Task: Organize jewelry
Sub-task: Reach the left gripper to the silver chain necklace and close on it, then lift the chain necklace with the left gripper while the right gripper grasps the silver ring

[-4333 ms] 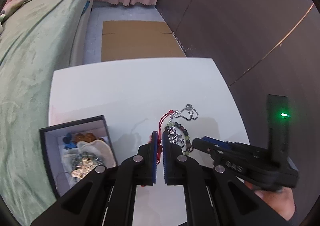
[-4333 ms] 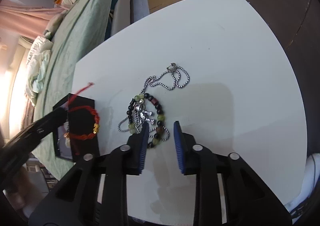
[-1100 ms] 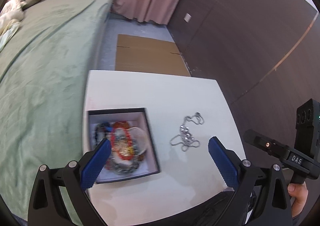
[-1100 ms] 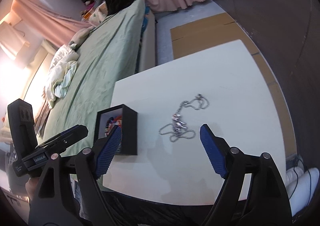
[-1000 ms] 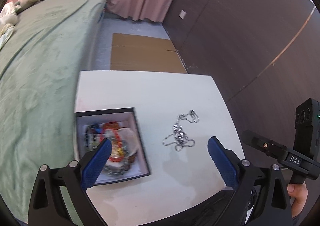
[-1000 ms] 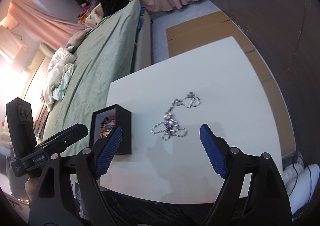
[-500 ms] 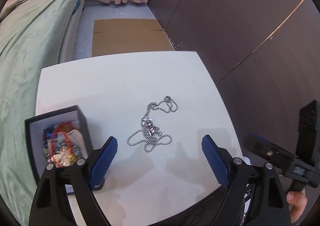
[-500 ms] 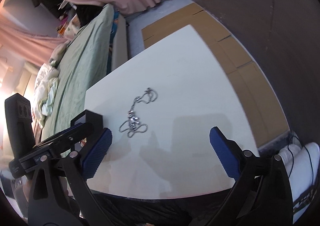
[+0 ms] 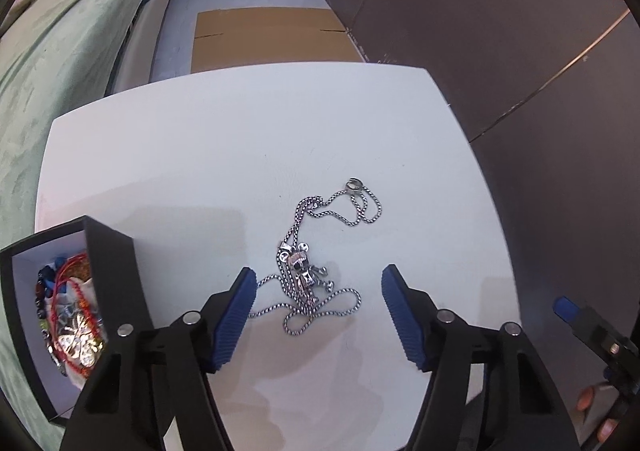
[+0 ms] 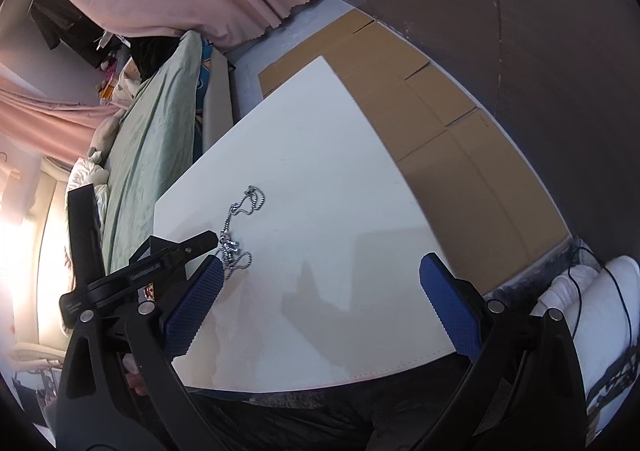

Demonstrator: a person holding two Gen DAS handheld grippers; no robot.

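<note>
A silver chain necklace (image 9: 316, 271) with a small figure pendant lies loose on the white table (image 9: 240, 155). My left gripper (image 9: 318, 291) is open, low over the table, its blue pads on either side of the chain's near loops. A black jewelry box (image 9: 108, 271) at the left holds red and beaded bracelets and several shiny pieces. My right gripper (image 10: 320, 279) is open and empty over the table's near right part, away from the necklace (image 10: 236, 239), which the left gripper partly covers in that view.
A bed with a green cover (image 9: 60, 51) runs along the table's left side. Flat cardboard (image 9: 268, 35) lies on the floor beyond the table. A dark wall (image 9: 500, 31) stands to the right. White pillows and cables (image 10: 592, 291) lie past the table's right corner.
The beaded and red bracelets have gone from the table into the box. My left gripper has moved from over the box down to the necklace. My right gripper has swung away to the right.
</note>
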